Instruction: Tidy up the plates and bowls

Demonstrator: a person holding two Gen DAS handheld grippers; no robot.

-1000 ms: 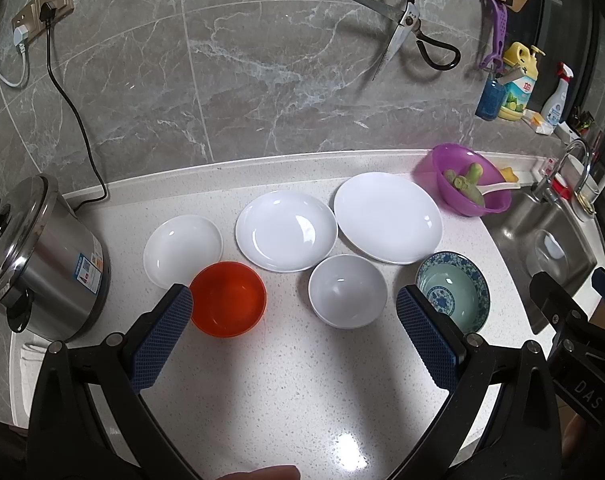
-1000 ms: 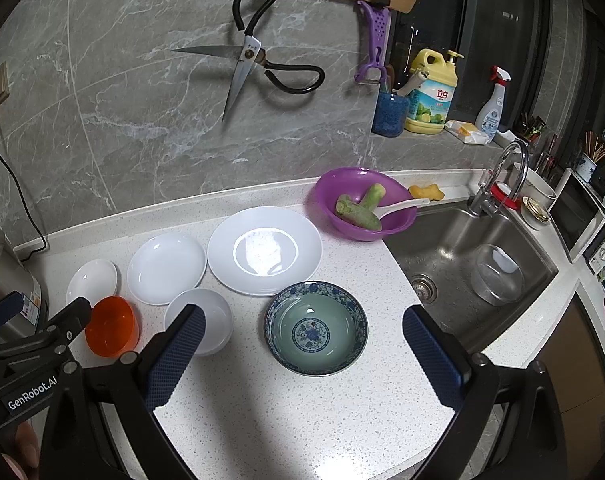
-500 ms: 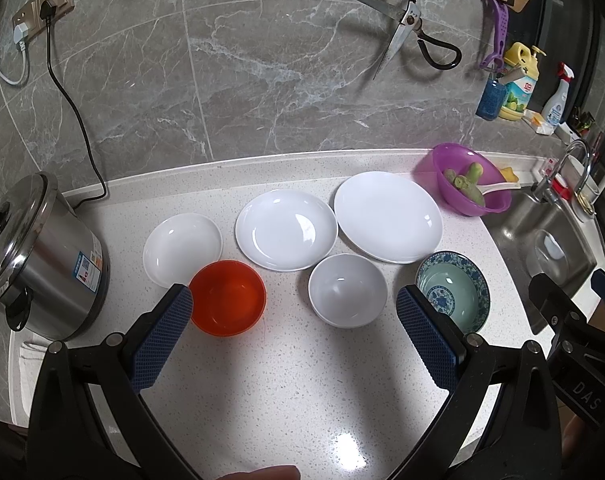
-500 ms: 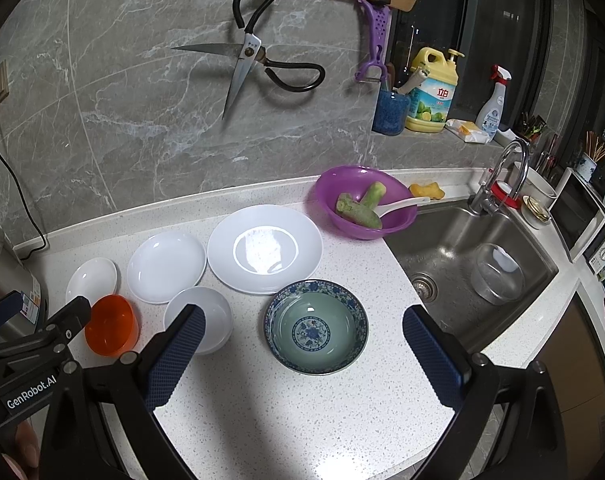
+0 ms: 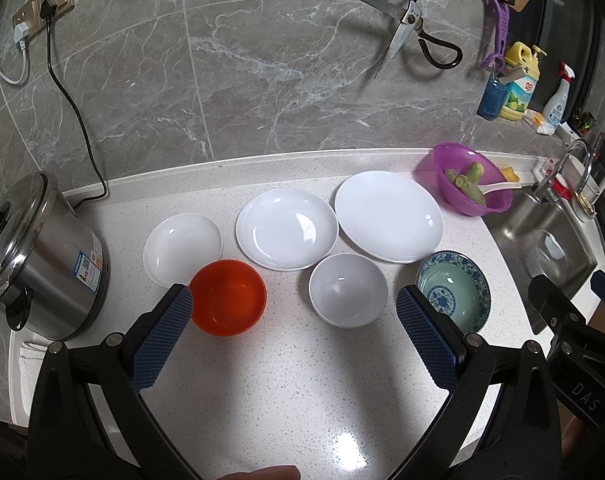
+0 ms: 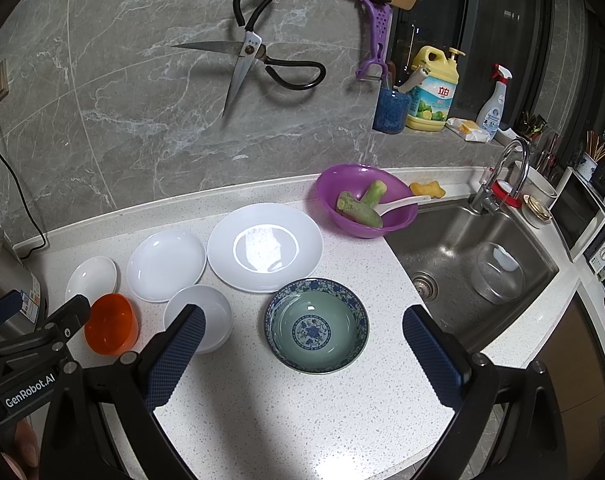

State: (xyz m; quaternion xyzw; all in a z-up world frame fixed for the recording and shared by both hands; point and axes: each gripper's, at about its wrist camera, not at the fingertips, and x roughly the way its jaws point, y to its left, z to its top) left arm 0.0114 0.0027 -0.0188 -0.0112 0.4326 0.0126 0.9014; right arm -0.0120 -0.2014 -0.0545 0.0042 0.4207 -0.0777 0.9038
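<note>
**On the speckled counter: six dishes laid out, both grippers wide and empty**

On the white speckled countertop [image 5: 286,384] three white plates sit in a back row: a small plate [image 5: 182,248], a medium plate [image 5: 287,234] and a large plate [image 5: 389,216], growing in size toward the sink. In front of them stand an orange bowl [image 5: 228,302], a white bowl [image 5: 348,289] and a blue-patterned bowl [image 6: 317,325] with a pale green inside. All are upright and empty; the orange bowl sits just beside the small plate.

Behind the large plate a purple bowl [image 6: 366,200] holds green vegetable pieces and a white spoon. A steel sink [image 6: 478,264] lies to the right, a steel pot [image 5: 30,256] to the left. Scissors [image 6: 254,60] and a purple peeler [image 6: 376,40] hang on the grey marble wall.

The left gripper [image 5: 294,328] hangs above the counter's near side, fingers spread wide around nothing, framing the orange and white bowls. The right gripper [image 6: 302,352] is likewise spread and empty, the blue-patterned bowl between its fingers in view.
</note>
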